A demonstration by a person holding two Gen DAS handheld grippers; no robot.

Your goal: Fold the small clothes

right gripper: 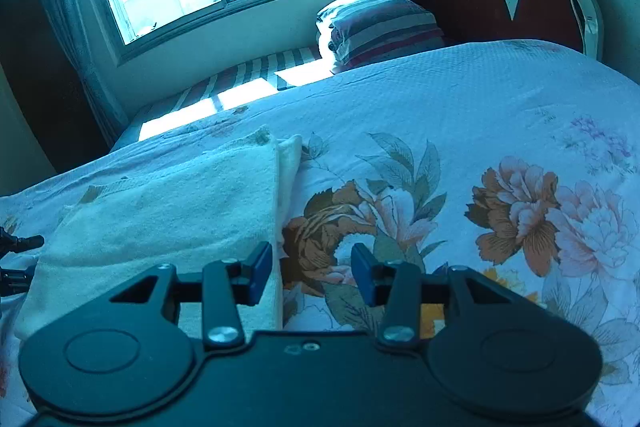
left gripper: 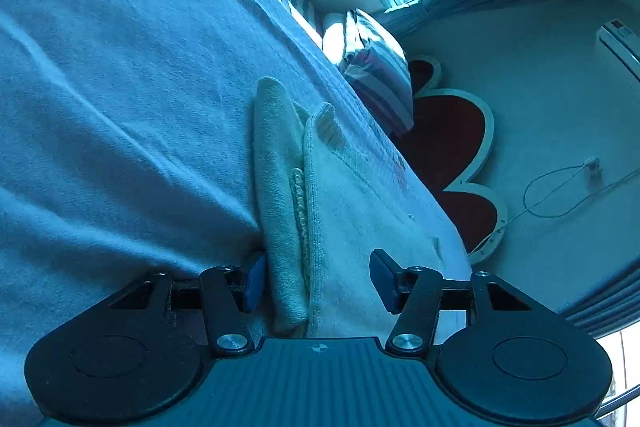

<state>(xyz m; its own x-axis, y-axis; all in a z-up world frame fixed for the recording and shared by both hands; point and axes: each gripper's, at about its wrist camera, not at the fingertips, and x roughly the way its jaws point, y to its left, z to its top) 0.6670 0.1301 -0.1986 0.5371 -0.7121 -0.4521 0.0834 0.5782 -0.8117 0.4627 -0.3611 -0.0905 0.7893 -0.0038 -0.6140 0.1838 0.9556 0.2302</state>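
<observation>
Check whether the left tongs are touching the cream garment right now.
Touching. In the left wrist view the left tongs stand open astride the cream garment, whose folded edge presses against one blue pad.

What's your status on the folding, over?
Left gripper open, straddling the folded edge of the cream garment. Right gripper open, empty, at the garment's edge over the floral bedspread. Nothing in the way.

Cream knit garment, folded flat on the floral bedspread. Straight folded edge on its right; a lower layer peeks out at the far corner.
</observation>
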